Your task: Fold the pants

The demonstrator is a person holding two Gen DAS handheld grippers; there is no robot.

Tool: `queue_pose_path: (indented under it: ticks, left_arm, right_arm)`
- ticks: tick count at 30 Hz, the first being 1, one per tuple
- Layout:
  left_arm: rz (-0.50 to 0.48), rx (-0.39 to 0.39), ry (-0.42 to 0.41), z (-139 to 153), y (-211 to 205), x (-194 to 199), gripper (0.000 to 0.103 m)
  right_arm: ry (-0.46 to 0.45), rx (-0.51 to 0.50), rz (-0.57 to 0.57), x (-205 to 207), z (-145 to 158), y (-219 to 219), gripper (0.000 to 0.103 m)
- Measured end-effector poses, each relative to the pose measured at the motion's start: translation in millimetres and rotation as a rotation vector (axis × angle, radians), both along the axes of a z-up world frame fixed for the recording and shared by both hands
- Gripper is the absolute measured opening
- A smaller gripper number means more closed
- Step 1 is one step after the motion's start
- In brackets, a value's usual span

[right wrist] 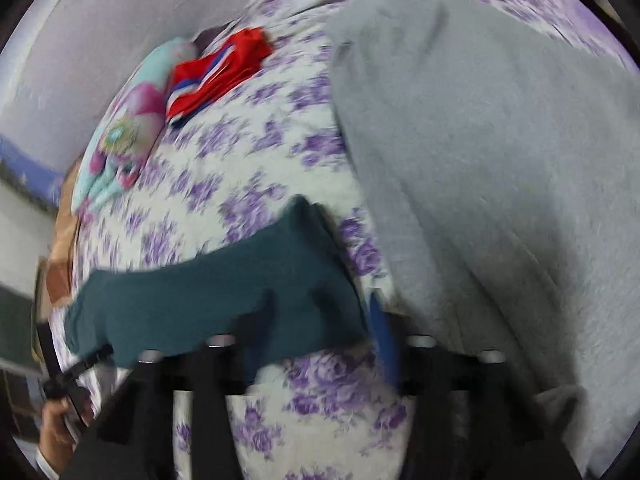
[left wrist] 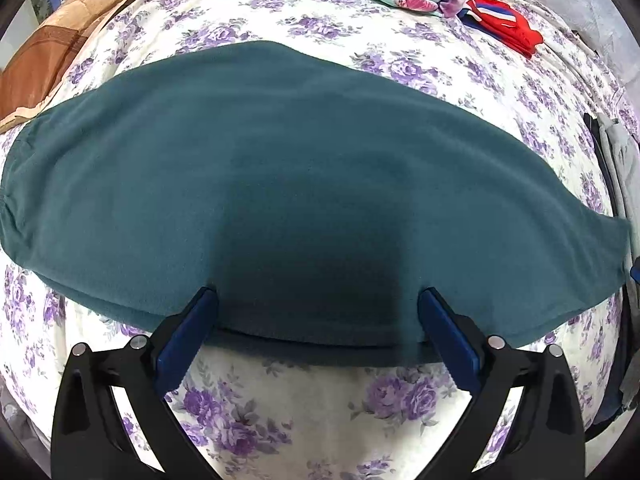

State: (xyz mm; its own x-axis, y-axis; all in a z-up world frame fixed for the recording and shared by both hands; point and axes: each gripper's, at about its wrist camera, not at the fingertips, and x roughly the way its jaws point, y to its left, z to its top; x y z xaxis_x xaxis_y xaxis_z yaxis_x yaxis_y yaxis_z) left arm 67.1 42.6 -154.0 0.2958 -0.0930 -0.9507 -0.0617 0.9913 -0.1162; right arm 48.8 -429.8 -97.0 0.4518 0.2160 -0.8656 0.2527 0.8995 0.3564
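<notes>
- The teal pants [left wrist: 304, 184] lie flat across the floral bed [left wrist: 304, 412], waistband at the left, leg end at the right, already folded into one long band.
- The left tool [left wrist: 318, 296] stands apart, its blue fingers [left wrist: 188, 344] straddling the pants' near edge with the tips on the fabric; nothing is pinched.
- The right tool [right wrist: 316, 320] sits at the pants' right end; its left finger is hidden under the cloth and its blue right finger [right wrist: 384, 340] shows just beside it. Through the blur one cannot tell whether it is clamped on the cloth.
- Risk: if a tool catches only the top layer, the band would likely split and the fold go crooked; a pinch of bedsheet would drag the bedding along.
- Only the left view shows the pants' whole length and the waistband.
- Only the right view shows the grey garment [right wrist: 500, 168] to the right, and a hand [right wrist: 56, 420] at its lower left.
</notes>
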Motion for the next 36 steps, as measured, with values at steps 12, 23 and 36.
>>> queue_pose_path:
  ticks: [12,23,36]
  left_arm:
    - [0.0,-0.007,0.009,1,0,4,0.098]
    - [-0.062,0.004,-0.043,11,-35,19,0.098]
    - [0.109,-0.055,-0.133,50,33,-12,0.098]
  right_arm:
    - [0.089,-0.003,-0.014,-11,-22,8,0.053]
    - [0.043,0.062,-0.12,8,-42,32,0.007]
    - [-0.156,0.048,0.554,60,79,251,0.007]
